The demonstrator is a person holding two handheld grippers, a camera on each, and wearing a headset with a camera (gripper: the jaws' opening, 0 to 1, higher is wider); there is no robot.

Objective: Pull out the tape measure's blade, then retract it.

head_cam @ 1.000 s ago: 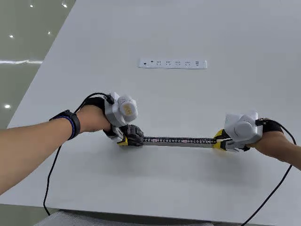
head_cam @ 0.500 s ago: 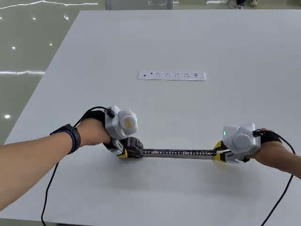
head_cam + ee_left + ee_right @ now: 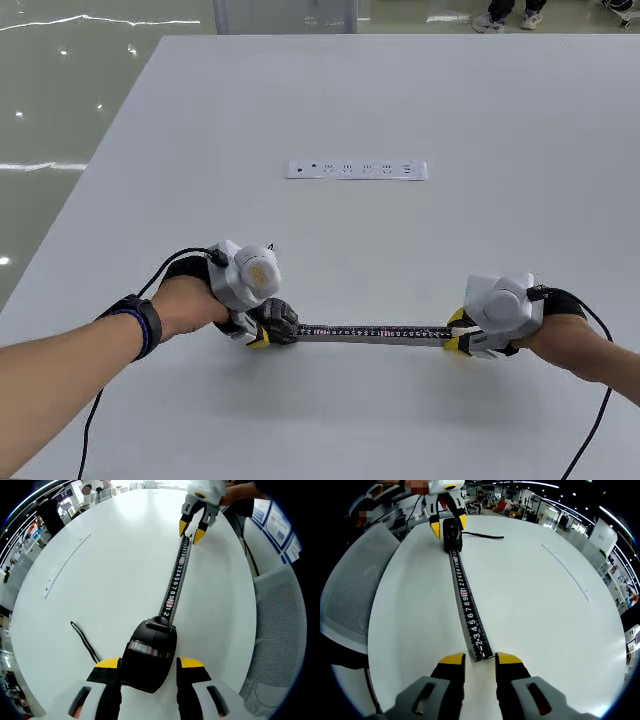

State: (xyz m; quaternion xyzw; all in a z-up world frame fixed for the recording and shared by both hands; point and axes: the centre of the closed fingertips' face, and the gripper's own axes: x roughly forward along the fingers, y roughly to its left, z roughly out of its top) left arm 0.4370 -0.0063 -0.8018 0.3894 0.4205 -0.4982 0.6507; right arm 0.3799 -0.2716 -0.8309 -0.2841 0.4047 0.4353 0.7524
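A black tape measure case (image 3: 280,320) rests on the white table (image 3: 400,90), and my left gripper (image 3: 262,330) is shut on its sides. In the left gripper view the case (image 3: 148,655) sits between the yellow-tipped jaws of the left gripper (image 3: 150,663). The blade (image 3: 375,333) lies pulled out flat along the table towards my right gripper (image 3: 457,337). In the right gripper view the blade's end (image 3: 481,652) lies between the yellow tips of the right gripper (image 3: 480,659), which is shut on it. Numbers run along the blade (image 3: 465,595) back to the case (image 3: 451,532).
A white power strip (image 3: 356,170) lies flat further back on the table. The case's black wrist strap (image 3: 84,640) trails on the tabletop. A grey mesh chair (image 3: 350,595) stands at the table's near edge. Gripper cables hang off that edge.
The head camera has tilted, shifting the whole scene down. Both grippers keep their hold, and the blade's drawn-out length looks about the same.
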